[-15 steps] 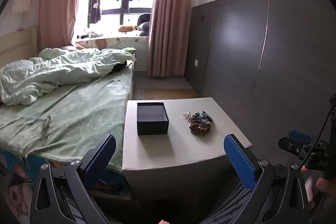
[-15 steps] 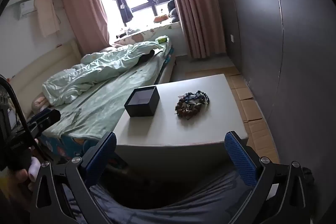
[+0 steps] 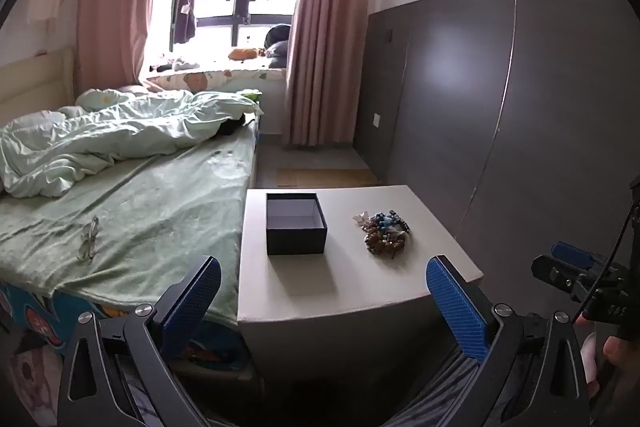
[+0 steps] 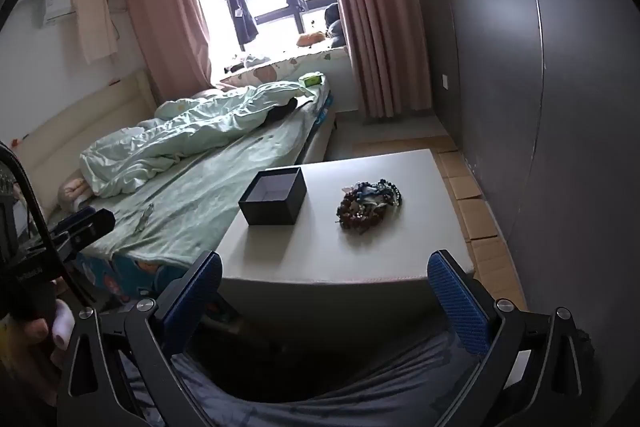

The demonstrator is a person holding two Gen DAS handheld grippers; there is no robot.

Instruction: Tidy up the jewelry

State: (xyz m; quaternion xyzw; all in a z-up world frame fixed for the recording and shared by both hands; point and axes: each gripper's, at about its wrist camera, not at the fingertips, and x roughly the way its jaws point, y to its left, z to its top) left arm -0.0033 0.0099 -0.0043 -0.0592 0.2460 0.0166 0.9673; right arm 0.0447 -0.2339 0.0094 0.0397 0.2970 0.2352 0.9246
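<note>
A pile of bead bracelets (image 3: 384,233) lies on the right half of a low white table (image 3: 360,287). It also shows in the right wrist view (image 4: 370,206). An open, empty dark box (image 3: 295,223) stands on the table's left half, also in the right wrist view (image 4: 274,201). My left gripper (image 3: 322,301) is open and empty, held before the table's near edge. My right gripper (image 4: 324,295) is open and empty, also short of the table. Each gripper shows at the side of the other's view.
A bed with a green sheet (image 3: 140,211) and crumpled duvet lies left of the table; a pair of glasses (image 3: 89,239) rests on it. A dark grey wall panel (image 3: 520,127) runs along the right. Cardboard sheets (image 4: 476,211) cover the floor by it.
Both views have shifted only slightly; the table looks a little nearer. Both grippers stay open.
</note>
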